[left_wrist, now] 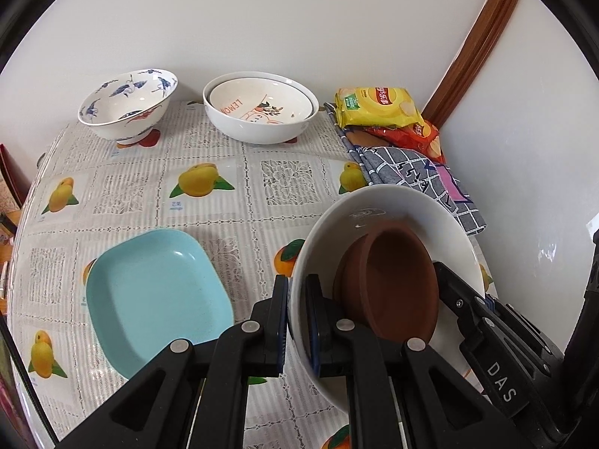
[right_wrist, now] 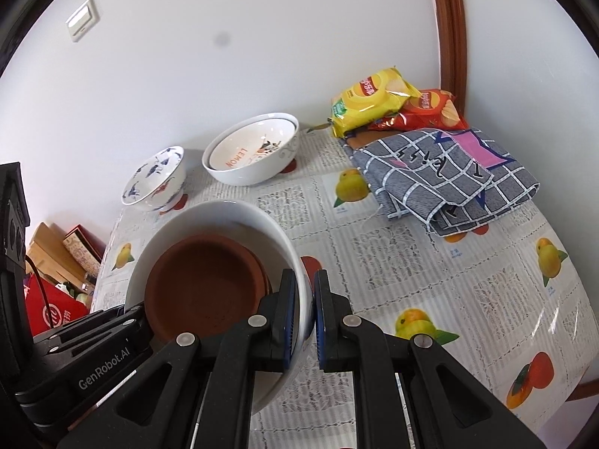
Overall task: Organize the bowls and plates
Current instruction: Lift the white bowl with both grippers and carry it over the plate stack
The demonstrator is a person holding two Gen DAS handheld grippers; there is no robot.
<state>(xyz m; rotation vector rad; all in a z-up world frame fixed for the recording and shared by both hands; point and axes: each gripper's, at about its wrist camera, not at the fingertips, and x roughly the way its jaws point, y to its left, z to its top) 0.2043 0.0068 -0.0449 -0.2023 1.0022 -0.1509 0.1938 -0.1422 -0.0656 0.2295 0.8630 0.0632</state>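
A large white bowl (left_wrist: 374, 205) (right_wrist: 224, 213) is held between both grippers, tilted over the table. Inside it lie brown clay dishes (left_wrist: 397, 288) (right_wrist: 206, 284), nested and leaning. My left gripper (left_wrist: 297, 299) is shut on the bowl's left rim, one finger inside and one outside. My right gripper (right_wrist: 304, 299) is shut on the opposite rim the same way. Each gripper shows in the other's view: the right gripper (left_wrist: 460, 295), the left gripper (right_wrist: 112, 321). A light blue square plate (left_wrist: 157, 292) lies on the table left of the bowl.
At the back by the wall stand a blue-patterned bowl (left_wrist: 127, 104) (right_wrist: 155, 179) and a white bowl with a lemon-print bowl nested inside (left_wrist: 262, 108) (right_wrist: 251, 149). A checked cloth (right_wrist: 445, 176) and chip bags (right_wrist: 370, 101) fill the back right corner. Boxes (right_wrist: 56, 254) sit beyond the table's left edge.
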